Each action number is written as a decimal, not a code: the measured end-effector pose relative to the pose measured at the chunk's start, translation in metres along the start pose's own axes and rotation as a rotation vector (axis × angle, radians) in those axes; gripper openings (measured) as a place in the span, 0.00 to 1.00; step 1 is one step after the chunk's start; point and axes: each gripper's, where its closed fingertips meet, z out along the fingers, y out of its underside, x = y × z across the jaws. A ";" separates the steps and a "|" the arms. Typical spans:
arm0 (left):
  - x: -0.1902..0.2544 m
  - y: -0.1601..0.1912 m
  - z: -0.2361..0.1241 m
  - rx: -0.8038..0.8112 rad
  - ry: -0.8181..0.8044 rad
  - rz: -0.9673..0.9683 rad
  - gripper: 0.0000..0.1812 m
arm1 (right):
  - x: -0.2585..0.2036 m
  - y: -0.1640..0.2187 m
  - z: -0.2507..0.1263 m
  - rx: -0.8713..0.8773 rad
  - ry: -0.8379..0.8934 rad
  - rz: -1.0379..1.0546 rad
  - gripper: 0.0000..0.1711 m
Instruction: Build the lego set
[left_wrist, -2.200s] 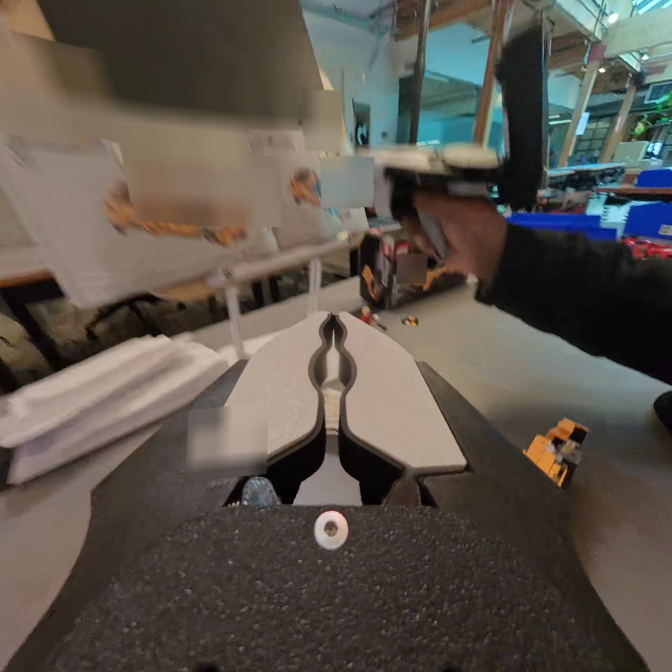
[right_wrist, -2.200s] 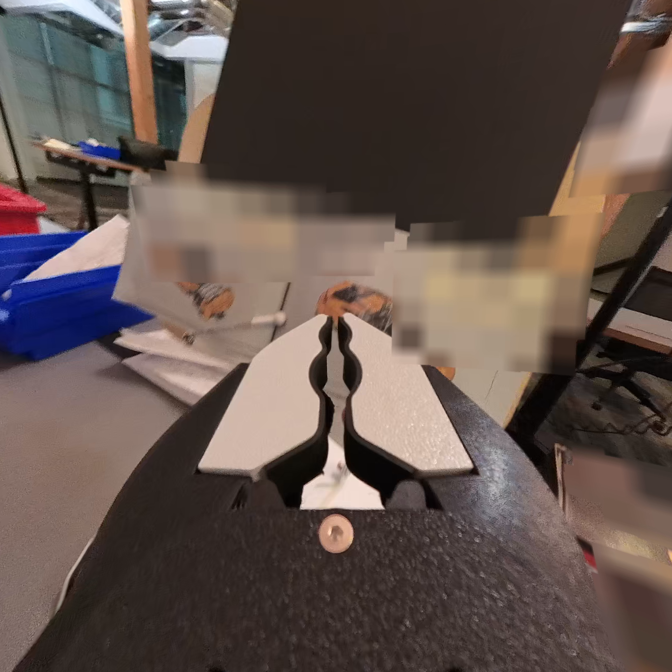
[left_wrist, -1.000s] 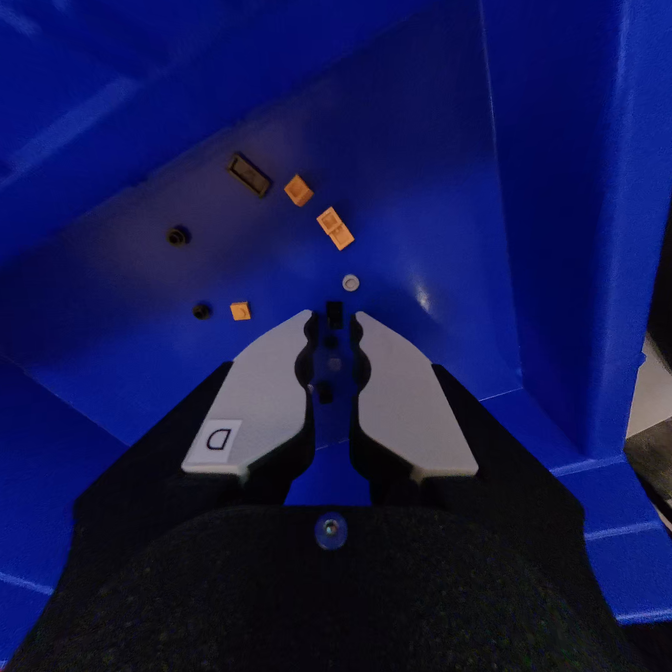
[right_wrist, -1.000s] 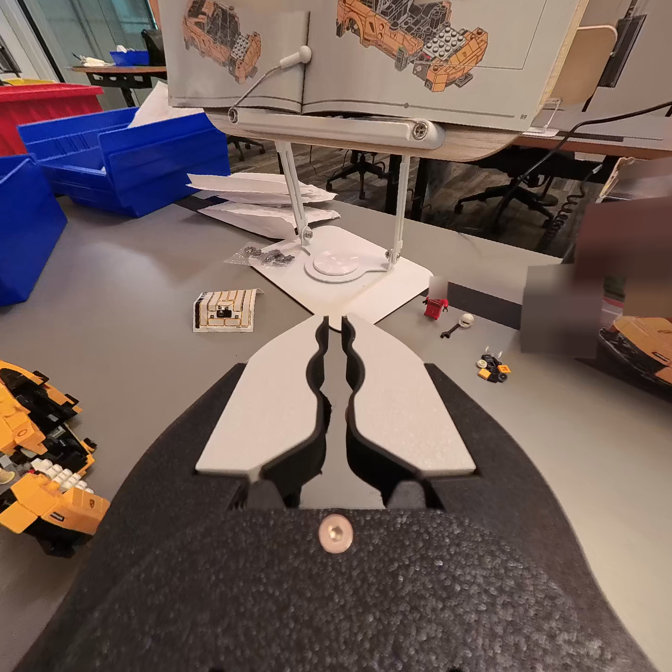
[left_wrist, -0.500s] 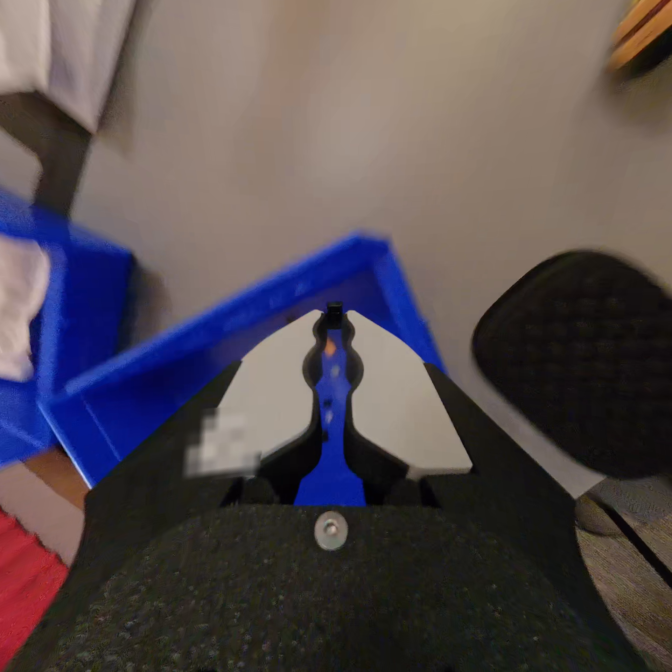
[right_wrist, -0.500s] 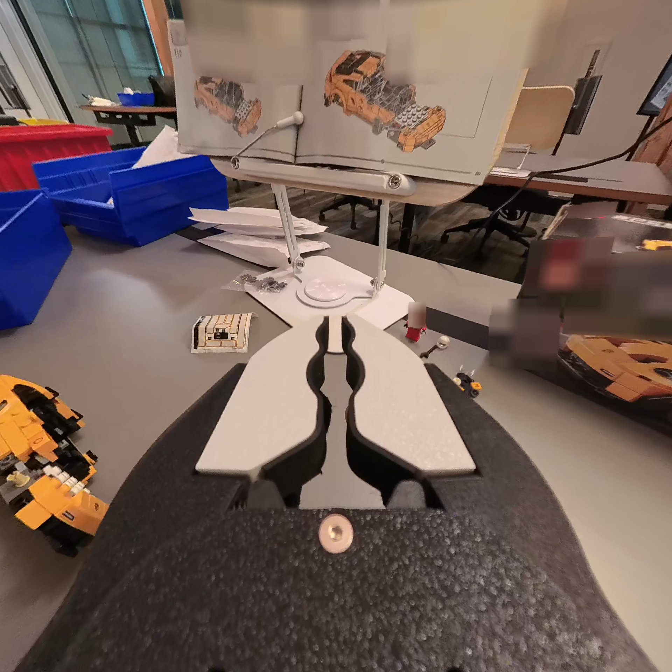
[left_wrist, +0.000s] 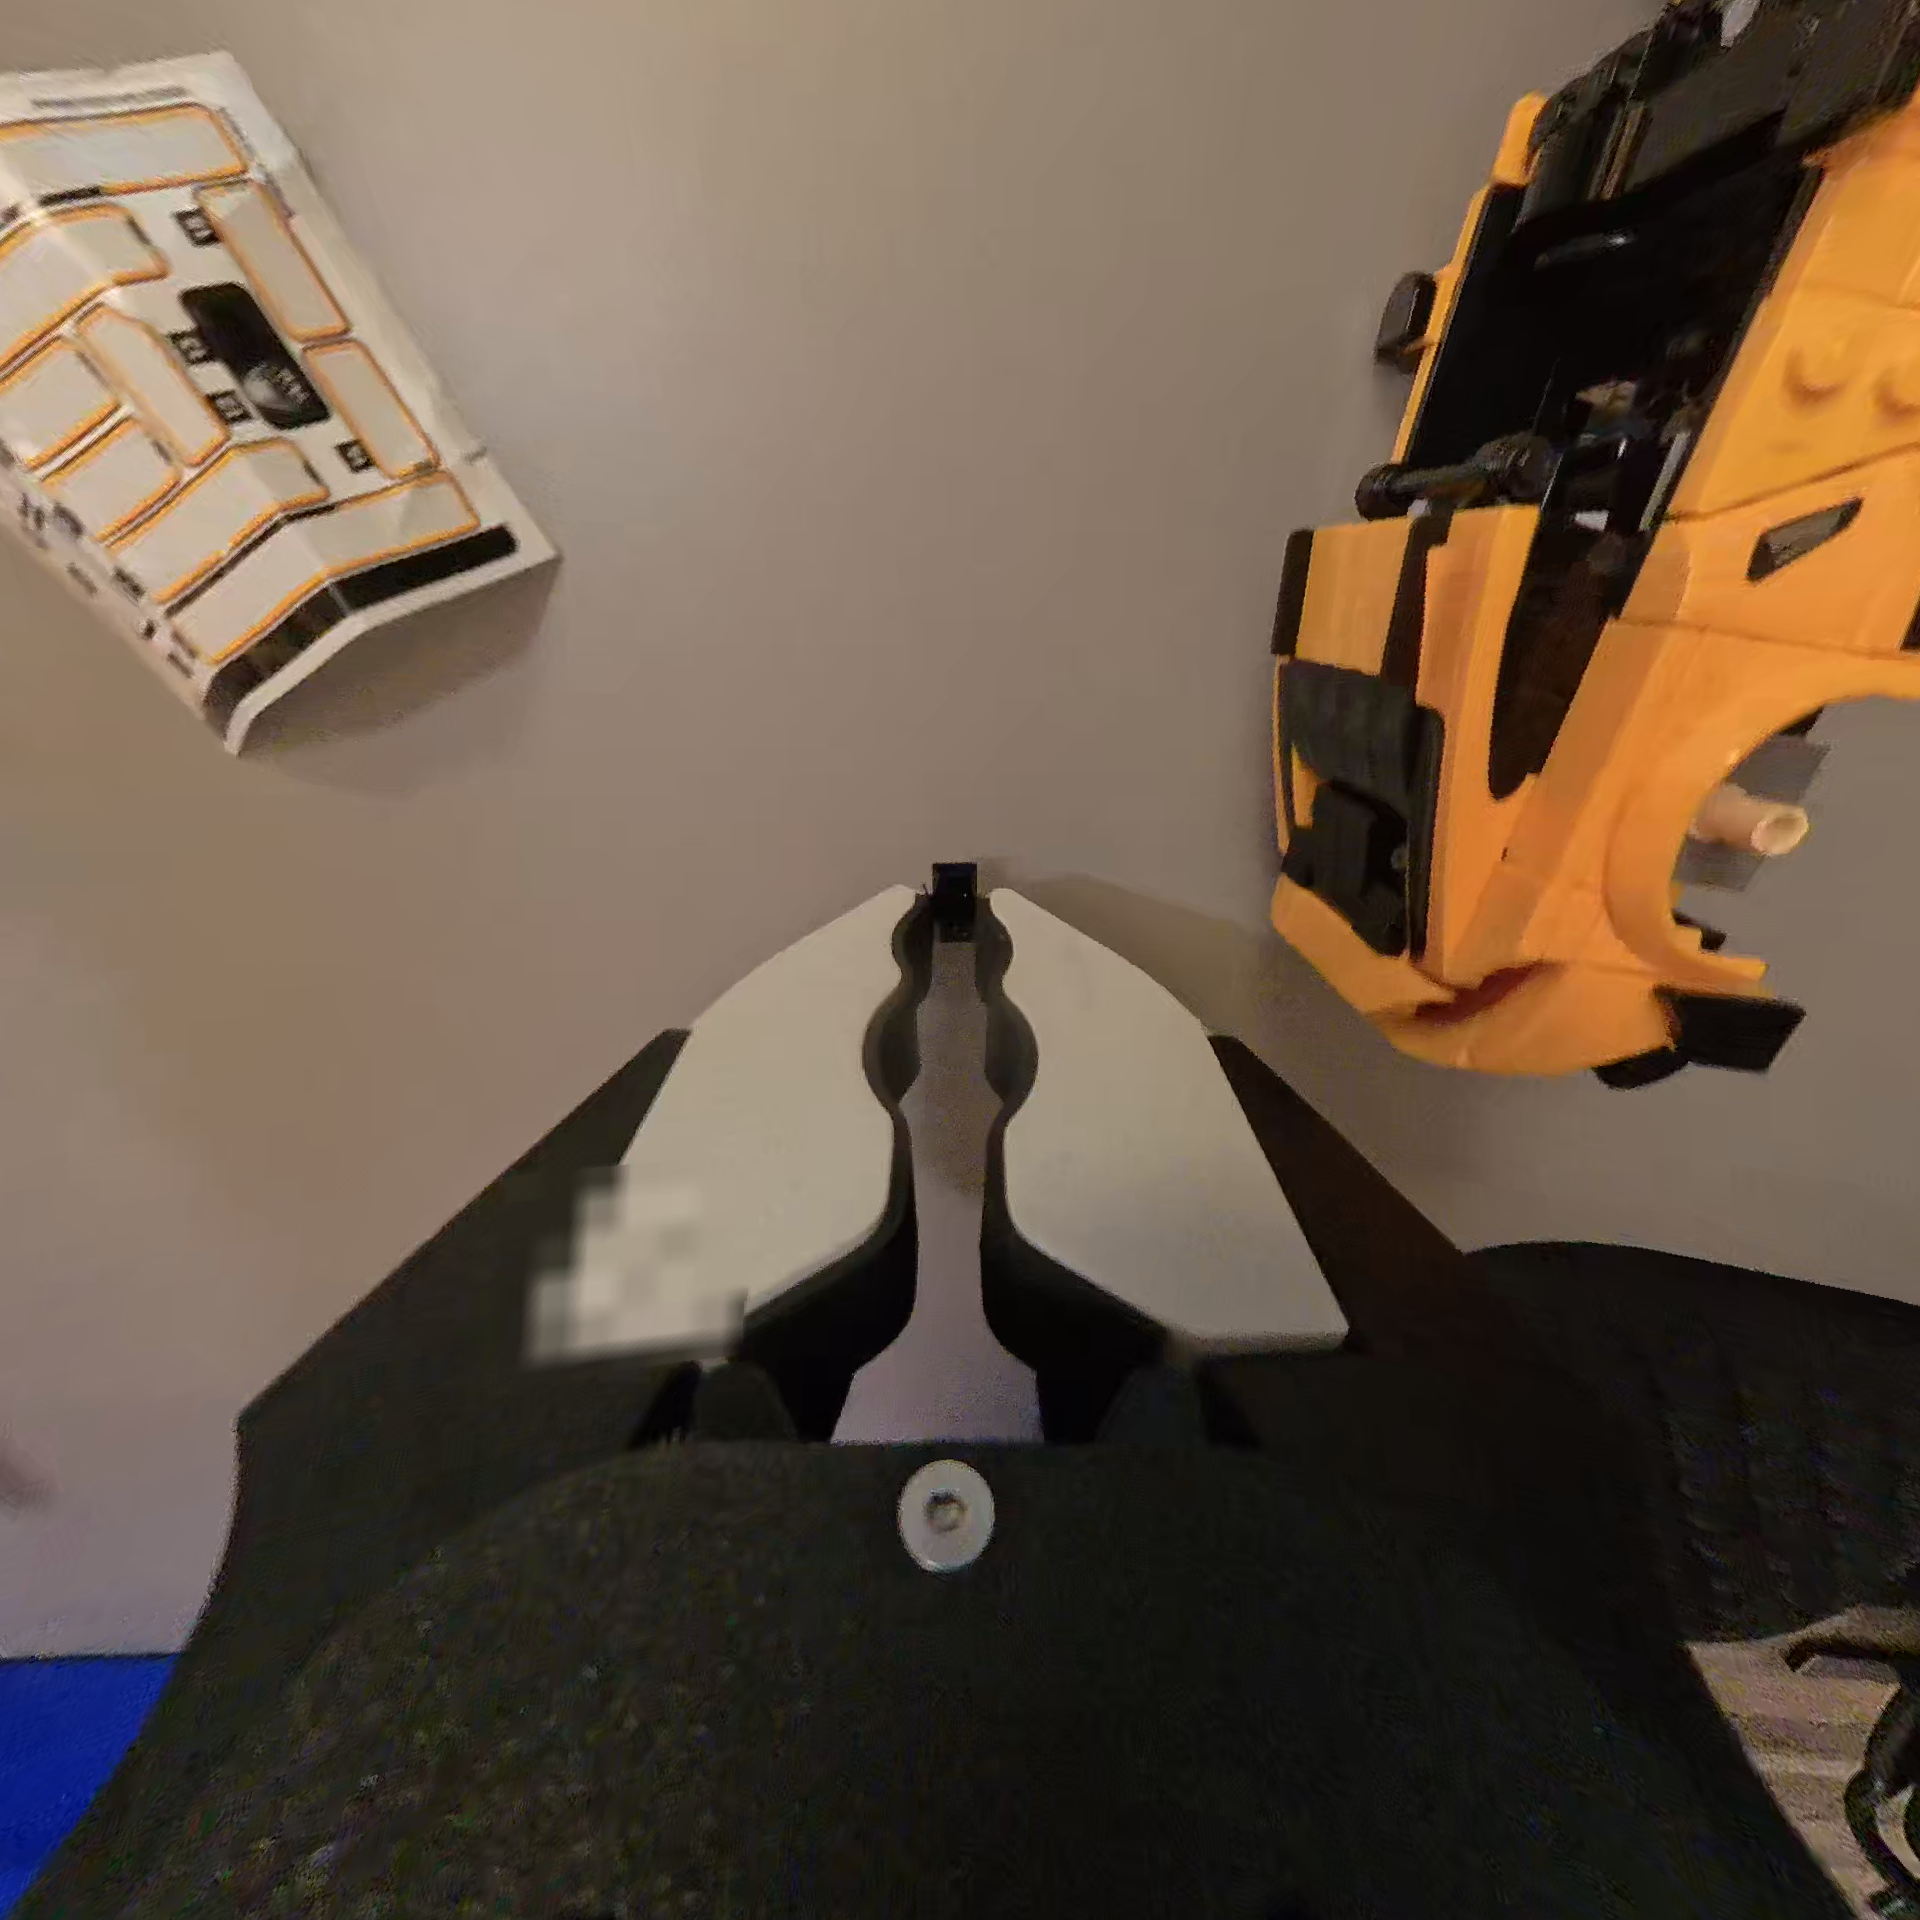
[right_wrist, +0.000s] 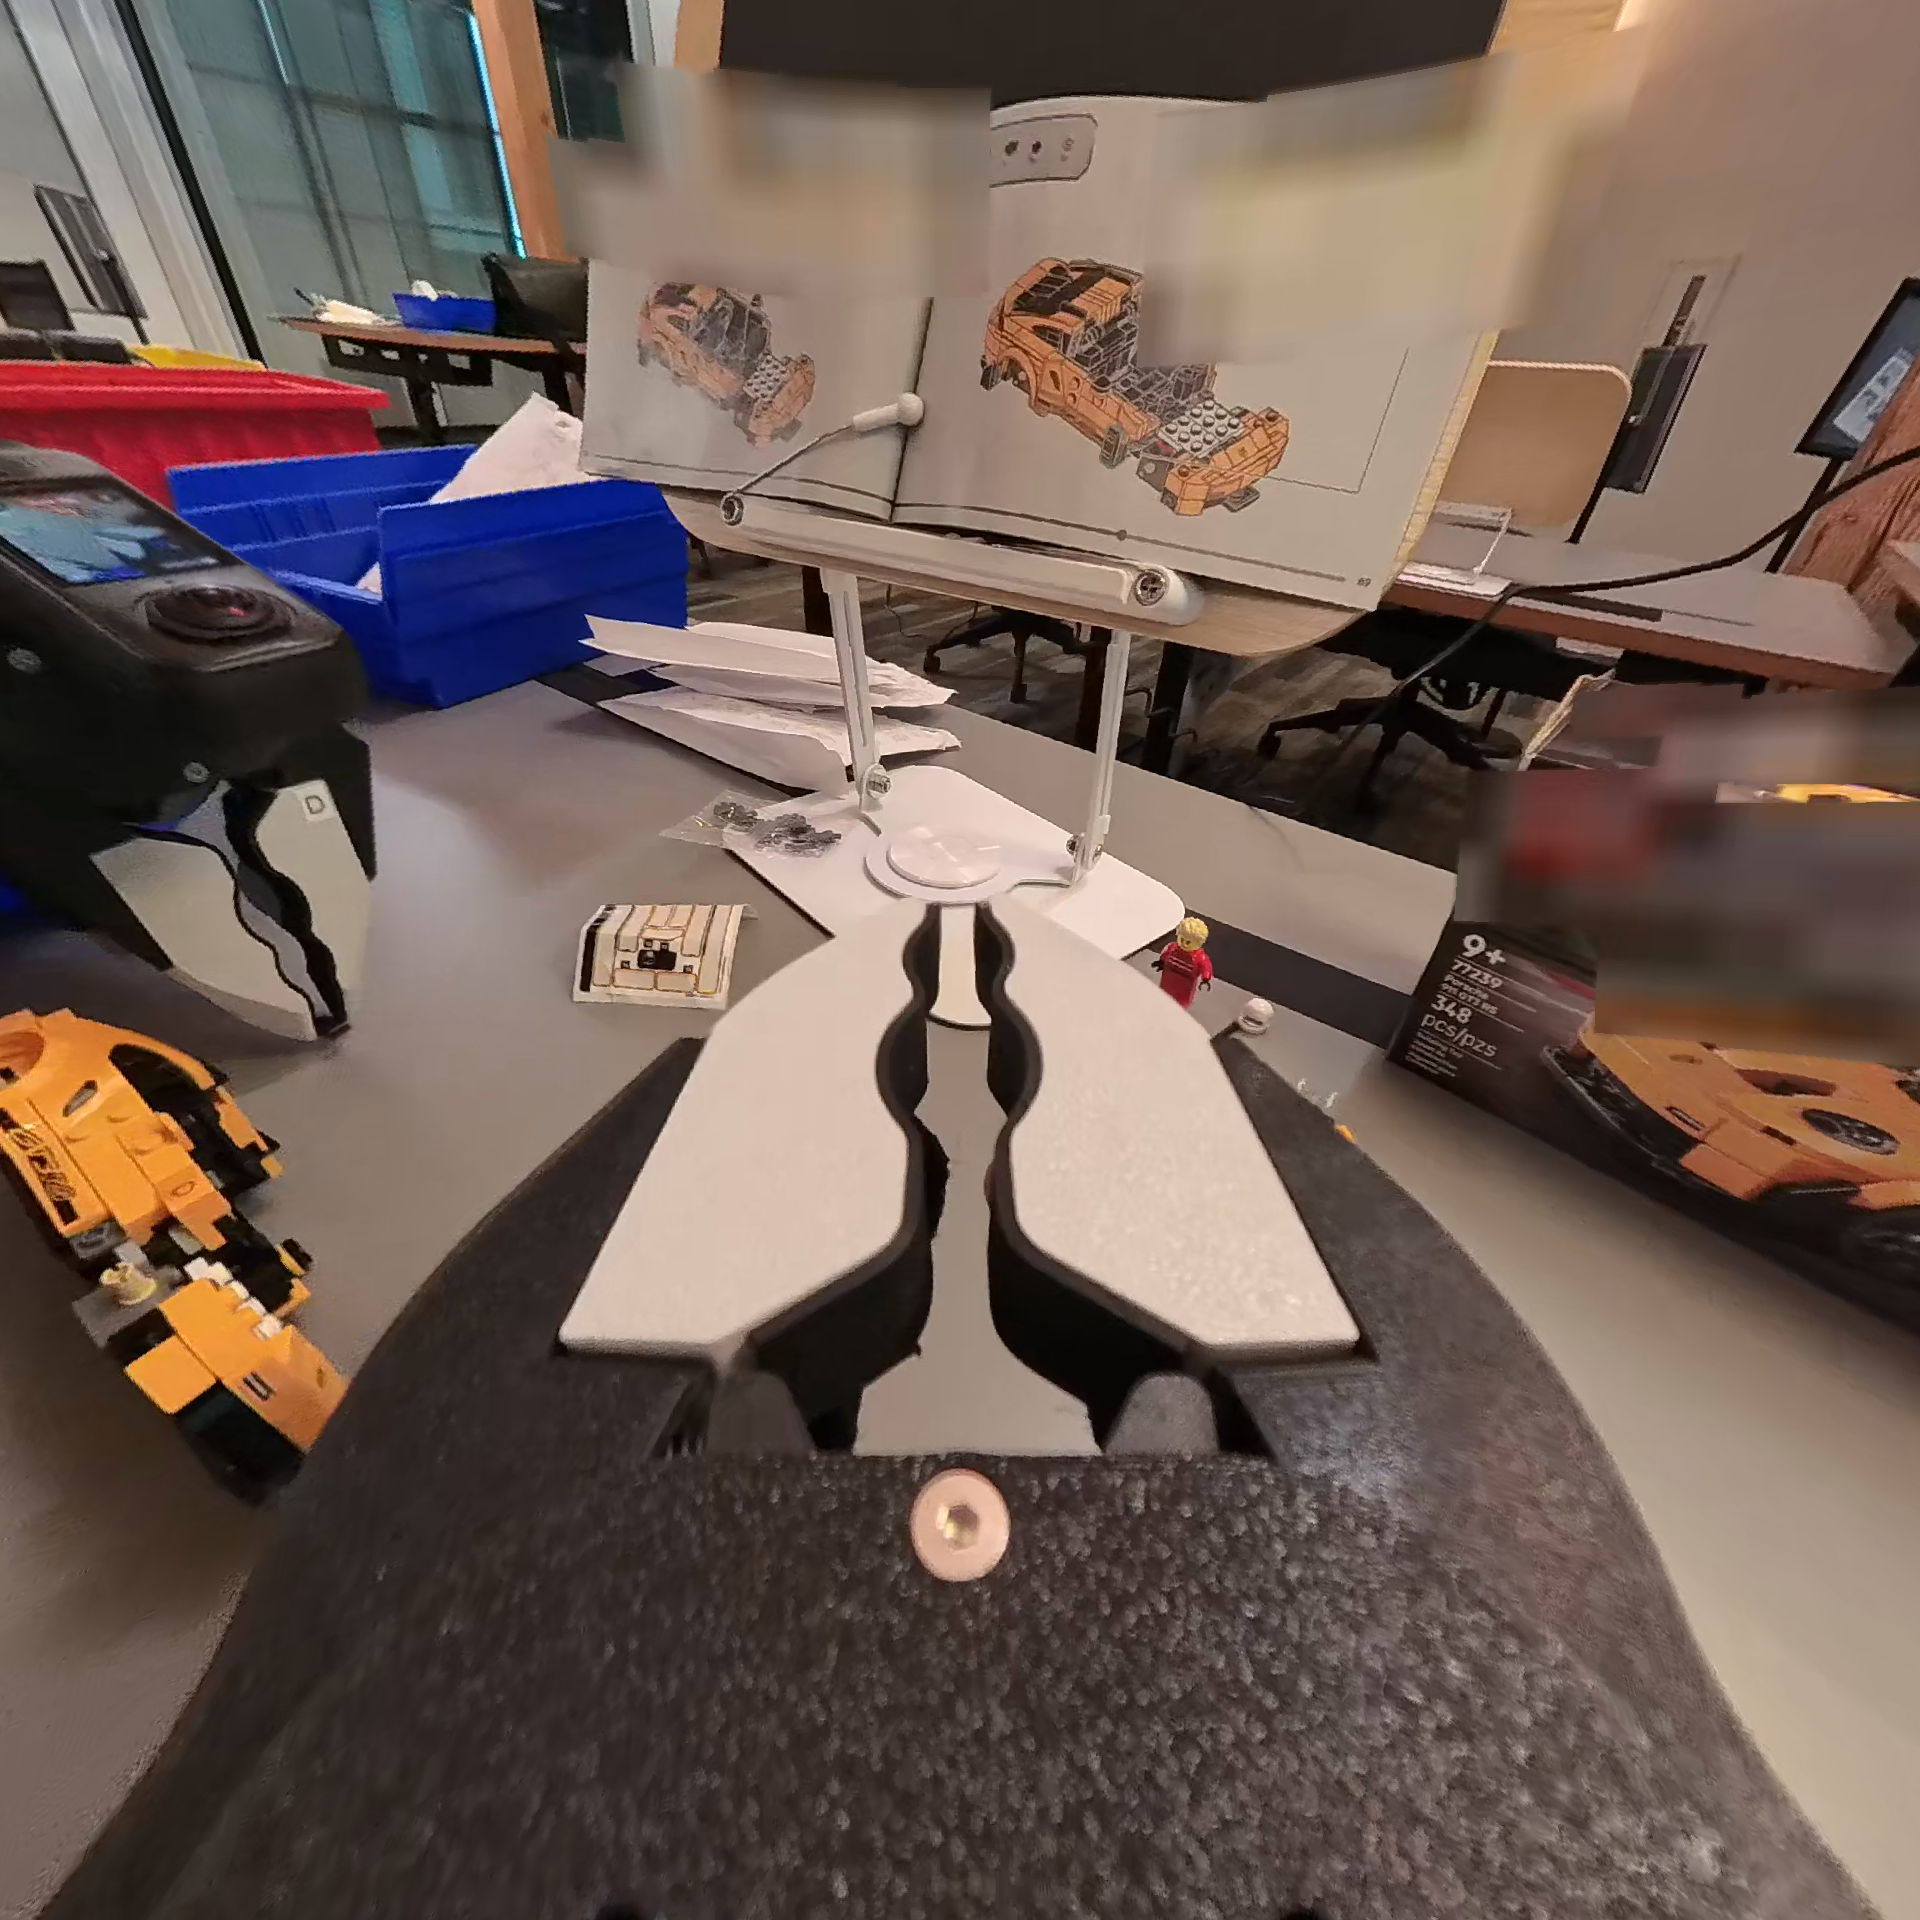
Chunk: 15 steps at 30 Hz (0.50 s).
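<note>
The small black Lego piece (left_wrist: 954, 900) is clamped at the very tips of the left gripper (left_wrist: 954, 914), whose jaws are closed on it; the gripper points down at the grey table (left_wrist: 883, 416), above bare surface; the partly built orange-and-black Lego car (left_wrist: 1621, 582) lies just to its right, apart from the piece; a sticker sheet (left_wrist: 223, 384) with orange-outlined shapes lies well to the left on the table

The right gripper (right_wrist: 954, 920) holds nothing; its fingers (right_wrist: 790, 1164) stand nearly together with a narrow gap between the tips; it hangs over the table, aimed at the white book stand (right_wrist: 977, 842)

The stand carries the open instruction booklet (right_wrist: 997, 416), pinned by a wire page holder; a small clear bag (right_wrist: 764, 826) of dark parts lies against the stand's base; a red minifigure (right_wrist: 1188, 961) stands upright beside the base, a white helmet piece (right_wrist: 1257, 1013) near it; the Lego box (right_wrist: 1683, 1091) lies at far right

Rear left: a blue bin (right_wrist: 468, 561) holding white paper (right_wrist: 520, 452); a red bin (right_wrist: 177, 416) behind it, contents not visible; loose white sheets (right_wrist: 769, 686) lie beside the blue bin
</note>
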 end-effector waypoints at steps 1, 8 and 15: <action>0.001 0.000 0.003 -0.004 0.002 0.002 0.04 | 0.000 0.001 0.000 -0.004 0.000 -0.005 0.03; 0.004 0.004 0.007 0.044 -0.009 0.028 0.07 | -0.001 0.010 0.004 -0.028 -0.010 0.002 0.03; 0.004 0.007 -0.019 0.184 -0.040 0.002 0.19 | -0.004 0.016 0.007 -0.052 -0.016 -0.004 0.03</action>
